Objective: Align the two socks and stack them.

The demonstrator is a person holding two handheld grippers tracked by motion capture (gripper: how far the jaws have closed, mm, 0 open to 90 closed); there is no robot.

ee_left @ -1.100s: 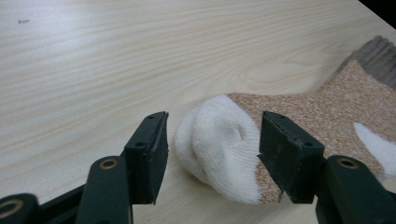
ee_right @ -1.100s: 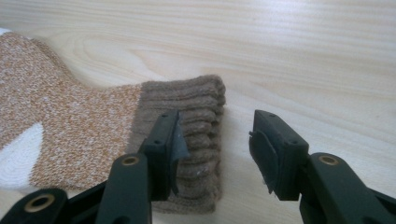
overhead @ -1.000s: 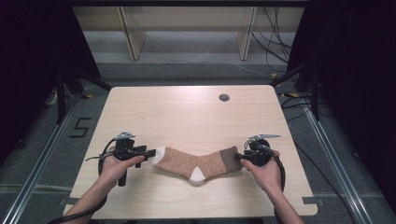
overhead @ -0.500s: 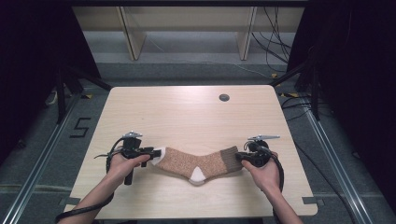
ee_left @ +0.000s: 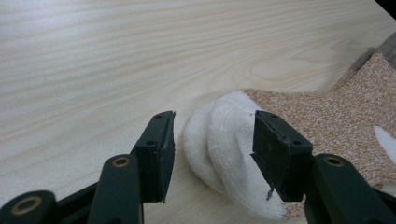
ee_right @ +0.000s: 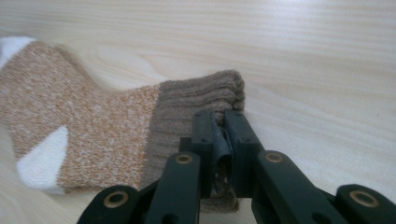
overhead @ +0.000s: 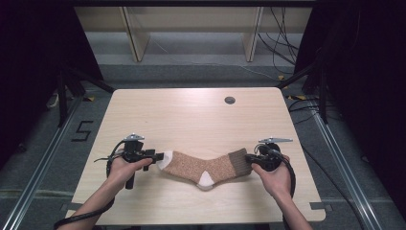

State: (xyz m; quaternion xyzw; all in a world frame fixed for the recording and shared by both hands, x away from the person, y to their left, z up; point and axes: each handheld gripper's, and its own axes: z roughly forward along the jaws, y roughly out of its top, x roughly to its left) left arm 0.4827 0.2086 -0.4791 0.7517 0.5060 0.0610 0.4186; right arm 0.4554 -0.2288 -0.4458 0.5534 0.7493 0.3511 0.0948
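A speckled orange-brown sock [overhead: 203, 165] with white toe, white heel patch and brown ribbed cuff lies flat on the wooden table [overhead: 191, 115], near its front edge. My left gripper [overhead: 157, 155] stands open at the sock's left end. In the left gripper view its jaws straddle the white toe [ee_left: 219, 140] without closing on it. My right gripper [overhead: 249, 159] is at the sock's right end. In the right gripper view it [ee_right: 219, 140] is shut on the brown cuff [ee_right: 196, 100], with fabric pinched between the jaws.
A small dark round grommet [overhead: 230, 100] sits in the table top at the back right. Dark stands and cables [overhead: 306, 91] flank the table on the floor. Wooden shelf legs [overhead: 136, 38] stand beyond the far edge.
The left gripper has shifted slightly right toward the toe and its jaws now stand open around it. The right gripper keeps its hold on the cuff.
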